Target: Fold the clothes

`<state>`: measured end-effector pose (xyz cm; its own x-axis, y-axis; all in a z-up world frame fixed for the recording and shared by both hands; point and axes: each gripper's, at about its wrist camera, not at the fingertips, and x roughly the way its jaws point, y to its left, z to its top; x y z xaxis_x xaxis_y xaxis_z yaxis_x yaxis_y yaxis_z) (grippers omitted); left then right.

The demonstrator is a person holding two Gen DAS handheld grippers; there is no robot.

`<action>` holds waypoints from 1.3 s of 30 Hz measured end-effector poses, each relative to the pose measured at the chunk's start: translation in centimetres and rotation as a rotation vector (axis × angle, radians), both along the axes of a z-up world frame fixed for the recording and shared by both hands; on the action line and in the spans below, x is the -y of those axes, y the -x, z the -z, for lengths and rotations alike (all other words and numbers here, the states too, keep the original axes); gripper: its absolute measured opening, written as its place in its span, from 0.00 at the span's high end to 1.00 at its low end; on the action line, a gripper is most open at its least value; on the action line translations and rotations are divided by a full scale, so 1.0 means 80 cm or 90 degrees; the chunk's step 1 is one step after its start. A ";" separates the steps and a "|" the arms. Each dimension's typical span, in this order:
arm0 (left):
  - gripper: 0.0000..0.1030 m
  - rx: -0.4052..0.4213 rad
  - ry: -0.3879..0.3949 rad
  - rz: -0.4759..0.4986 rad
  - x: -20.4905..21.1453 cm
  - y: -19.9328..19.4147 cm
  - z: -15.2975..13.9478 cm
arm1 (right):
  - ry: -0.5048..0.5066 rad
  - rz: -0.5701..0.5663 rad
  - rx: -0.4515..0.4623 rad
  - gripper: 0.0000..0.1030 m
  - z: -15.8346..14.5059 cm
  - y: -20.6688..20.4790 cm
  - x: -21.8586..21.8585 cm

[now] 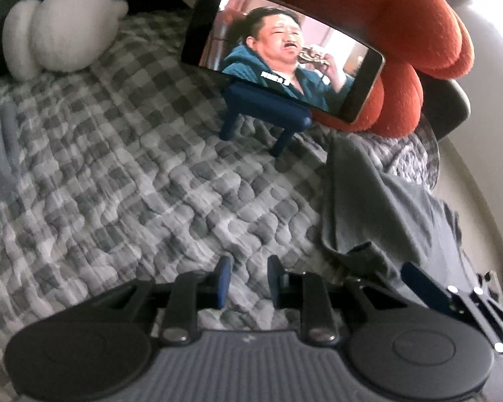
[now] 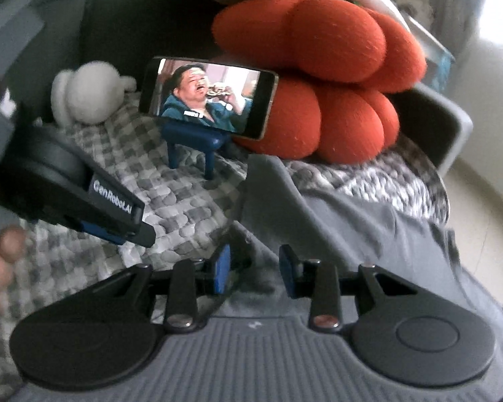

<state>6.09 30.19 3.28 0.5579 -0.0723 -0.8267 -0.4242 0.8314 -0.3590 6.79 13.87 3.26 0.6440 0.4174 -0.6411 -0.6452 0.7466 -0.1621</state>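
A grey garment (image 2: 345, 221) lies crumpled on a grey-and-white checked bedspread (image 1: 124, 184), toward its right side; it also shows in the left wrist view (image 1: 369, 201). My left gripper (image 1: 248, 281) is open and empty, hovering over the bedspread just left of the garment. My right gripper (image 2: 255, 271) is open, low over the garment's near edge, with cloth under its fingers but none clamped. The left gripper shows at the left of the right wrist view (image 2: 141, 231). The right gripper's fingers (image 1: 419, 278) show at the right of the left wrist view, on the garment.
A phone (image 2: 211, 97) playing video leans on a blue stand (image 2: 194, 144) at the back. A red plush cushion (image 2: 322, 80) sits behind it. A white plush toy (image 1: 60, 40) lies back left. The bed's right edge (image 2: 439, 181) drops to a pale floor.
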 end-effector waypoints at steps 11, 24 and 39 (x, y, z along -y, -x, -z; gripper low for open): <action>0.57 0.027 0.105 -0.003 0.000 -0.012 0.006 | -0.275 0.104 -0.080 1.00 0.003 0.002 0.056; 0.51 0.018 0.110 -0.015 0.001 -0.016 0.012 | -0.161 0.042 -0.059 0.86 0.006 0.020 0.044; 0.51 0.012 0.077 -0.029 -0.016 -0.012 0.013 | 0.008 -0.011 0.029 0.92 0.017 -0.001 -0.008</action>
